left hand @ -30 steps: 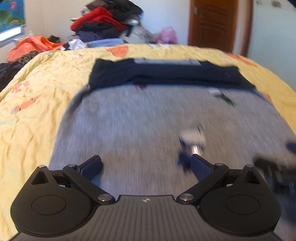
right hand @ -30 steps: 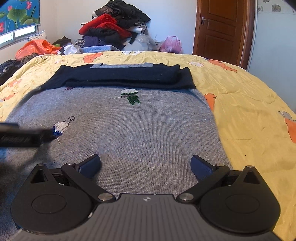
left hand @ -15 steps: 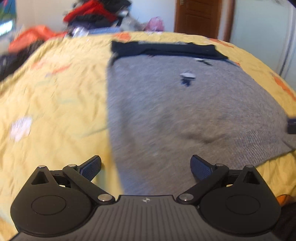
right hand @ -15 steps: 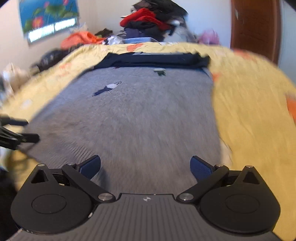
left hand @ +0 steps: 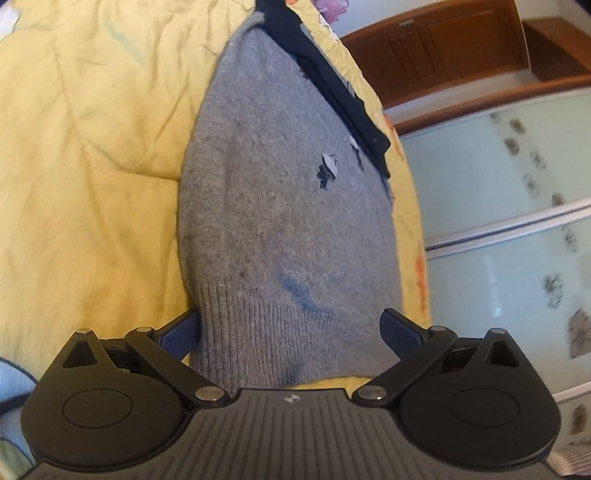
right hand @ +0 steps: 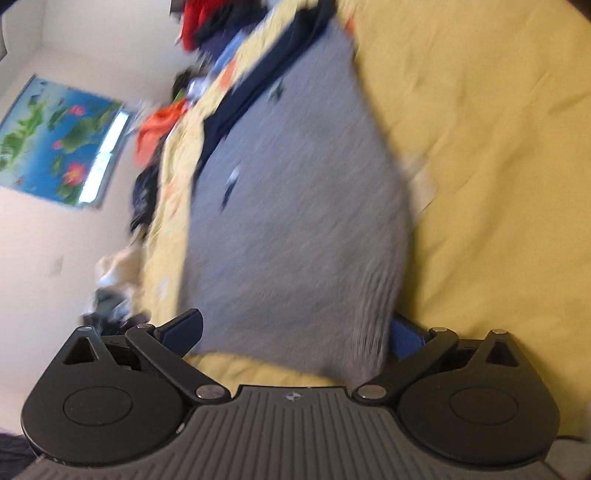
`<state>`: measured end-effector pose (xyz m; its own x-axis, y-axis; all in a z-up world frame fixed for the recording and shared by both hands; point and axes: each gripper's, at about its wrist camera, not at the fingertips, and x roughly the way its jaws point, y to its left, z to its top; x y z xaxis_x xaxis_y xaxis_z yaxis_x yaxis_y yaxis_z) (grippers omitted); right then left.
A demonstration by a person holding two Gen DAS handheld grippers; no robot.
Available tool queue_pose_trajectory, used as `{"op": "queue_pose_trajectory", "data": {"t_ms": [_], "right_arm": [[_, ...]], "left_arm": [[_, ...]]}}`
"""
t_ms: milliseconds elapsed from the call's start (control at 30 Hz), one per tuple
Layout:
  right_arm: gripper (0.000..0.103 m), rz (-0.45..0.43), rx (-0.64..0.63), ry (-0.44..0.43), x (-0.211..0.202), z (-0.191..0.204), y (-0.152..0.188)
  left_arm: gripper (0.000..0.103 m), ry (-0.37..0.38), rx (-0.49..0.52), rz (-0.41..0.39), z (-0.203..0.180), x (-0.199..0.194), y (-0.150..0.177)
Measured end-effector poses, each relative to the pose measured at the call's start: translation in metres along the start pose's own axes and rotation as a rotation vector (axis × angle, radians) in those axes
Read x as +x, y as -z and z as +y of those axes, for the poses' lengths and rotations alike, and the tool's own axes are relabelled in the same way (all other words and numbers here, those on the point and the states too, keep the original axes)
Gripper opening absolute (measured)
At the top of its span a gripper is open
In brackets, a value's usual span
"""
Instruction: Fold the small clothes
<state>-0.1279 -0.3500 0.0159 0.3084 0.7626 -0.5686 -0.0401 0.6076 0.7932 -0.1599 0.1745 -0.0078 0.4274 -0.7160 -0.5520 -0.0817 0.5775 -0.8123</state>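
Both claws spread wide at the hem of a grey sweater on the bed.

The left claw (left hand: 290, 330) is released, its jaws straddling the ribbed hem corner of the grey sweater (left hand: 280, 206); the right claw (right hand: 293, 332) is likewise released at the opposite hem corner, in a blurred view. The sweater lies flat on the yellow quilt (left hand: 92, 166), navy sleeves (left hand: 332, 81) folded across its far end. Beyond stand a wooden door (left hand: 454, 48) and a clothes pile (right hand: 207, 22).
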Motion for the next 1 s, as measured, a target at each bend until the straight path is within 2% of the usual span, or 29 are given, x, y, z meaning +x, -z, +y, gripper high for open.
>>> {"op": "queue_pose_trajectory", "data": {"t_ms": [33,100,167,267,333,367,433,467,500,567,633,700,733,767,867,1000], "right_arm": [[0.100,0.005,-0.009,0.007,0.001,0.004,0.000],[0.086,0.011,-0.013,0.021,0.001,0.007,-0.002],[0.081,0.009,-0.004,0.022,0.002,0.005,-0.002],[0.080,-0.038,0.031,0.006,-0.005,-0.004,-0.008],[0.081,-0.107,0.060,-0.010,-0.007,-0.011,-0.015],[0.080,-0.137,0.086,-0.014,-0.007,-0.017,-0.019],[0.079,-0.159,0.124,-0.048,0.000,-0.025,-0.025],[0.079,-0.152,0.122,-0.061,0.004,-0.025,-0.025],[0.077,-0.123,0.105,-0.056,0.008,-0.021,-0.026],[0.075,-0.047,0.070,-0.053,0.013,-0.016,-0.023],[0.065,-0.001,0.063,-0.059,0.013,-0.016,-0.018],[0.034,0.010,0.069,-0.031,0.011,-0.021,-0.011],[0.026,0.015,0.078,-0.013,0.009,-0.024,-0.009],[0.013,0.017,0.084,0.006,0.008,-0.027,-0.006],[0.012,-0.007,0.072,0.013,0.001,-0.027,-0.002],[0.012,-0.062,0.017,-0.034,-0.009,-0.010,-0.010]], "left_arm": [[0.102,0.016,-0.025,0.001,0.003,-0.002,0.000],[0.102,0.049,-0.069,0.005,0.010,-0.007,0.001],[0.102,0.059,-0.067,0.008,0.012,-0.010,0.000],[0.102,0.067,-0.056,0.006,0.012,-0.013,-0.002],[0.102,0.069,-0.057,-0.011,0.011,-0.010,-0.004],[0.098,0.056,-0.057,-0.020,0.010,-0.008,-0.006],[0.069,0.005,-0.034,-0.014,0.007,-0.002,-0.009],[0.045,-0.043,-0.019,0.009,0.004,0.002,-0.009],[0.033,-0.074,0.000,0.027,0.002,0.005,-0.009],[0.033,-0.074,0.022,0.039,0.002,0.005,-0.007],[0.029,-0.084,0.035,0.041,0.004,0.004,-0.004],[0.011,-0.118,0.046,0.047,0.005,0.005,-0.002],[0.010,-0.135,0.056,0.049,0.004,0.004,-0.001],[0.010,-0.142,0.066,0.048,0.003,0.003,-0.001],[0.009,-0.165,0.134,0.022,-0.010,-0.004,-0.003],[0.009,-0.105,0.198,-0.047,-0.033,-0.018,-0.021]]}}
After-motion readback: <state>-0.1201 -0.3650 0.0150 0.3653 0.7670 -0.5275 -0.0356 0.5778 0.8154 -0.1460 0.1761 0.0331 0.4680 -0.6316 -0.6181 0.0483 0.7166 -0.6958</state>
